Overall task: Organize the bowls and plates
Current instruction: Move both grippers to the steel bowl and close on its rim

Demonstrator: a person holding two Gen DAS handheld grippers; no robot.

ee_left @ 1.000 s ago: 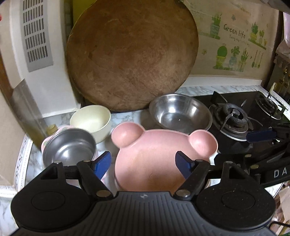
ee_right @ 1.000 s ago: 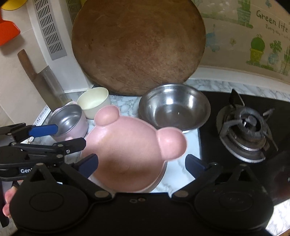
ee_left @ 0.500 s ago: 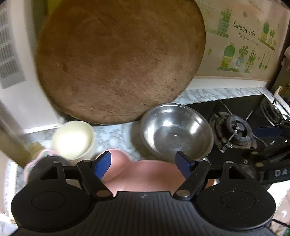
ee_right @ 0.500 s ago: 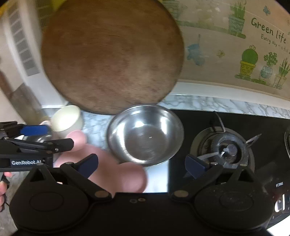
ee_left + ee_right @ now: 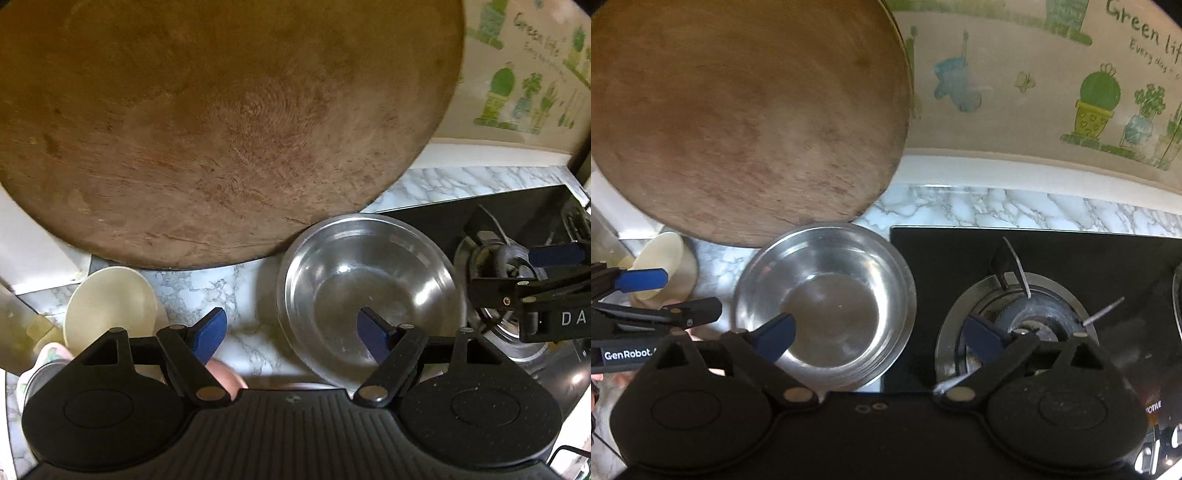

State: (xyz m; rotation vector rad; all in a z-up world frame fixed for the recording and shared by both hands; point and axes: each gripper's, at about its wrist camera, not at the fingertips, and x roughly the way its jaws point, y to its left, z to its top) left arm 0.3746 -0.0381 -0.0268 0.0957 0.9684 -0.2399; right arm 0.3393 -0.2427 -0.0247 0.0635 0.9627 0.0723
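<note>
A shallow steel bowl (image 5: 369, 291) (image 5: 827, 302) sits on the marble counter just in front of a big round wooden board. My left gripper (image 5: 291, 330) is open astride the bowl's left rim, one finger over the bowl, the other over the counter. My right gripper (image 5: 879, 334) straddles the right rim; its jaws are closing, pads not touching the bowl. Each gripper shows in the other's view: the right gripper (image 5: 517, 275), the left gripper (image 5: 665, 295). A cream cup (image 5: 110, 306) (image 5: 665, 258) stands to the left. Only an ear of the pink bear plate (image 5: 225, 376) peeks out below.
The wooden board (image 5: 221, 122) leans on the wall right behind the bowl. A black gas hob with a burner (image 5: 1023, 317) lies right of the bowl. A small steel-lined pink cup (image 5: 40, 365) sits at the lower left by the cream cup.
Both grippers have moved forward from above the pink bear plate to the steel bowl. The plate has slid almost out of view beneath them. The board and bowl now look much closer.
</note>
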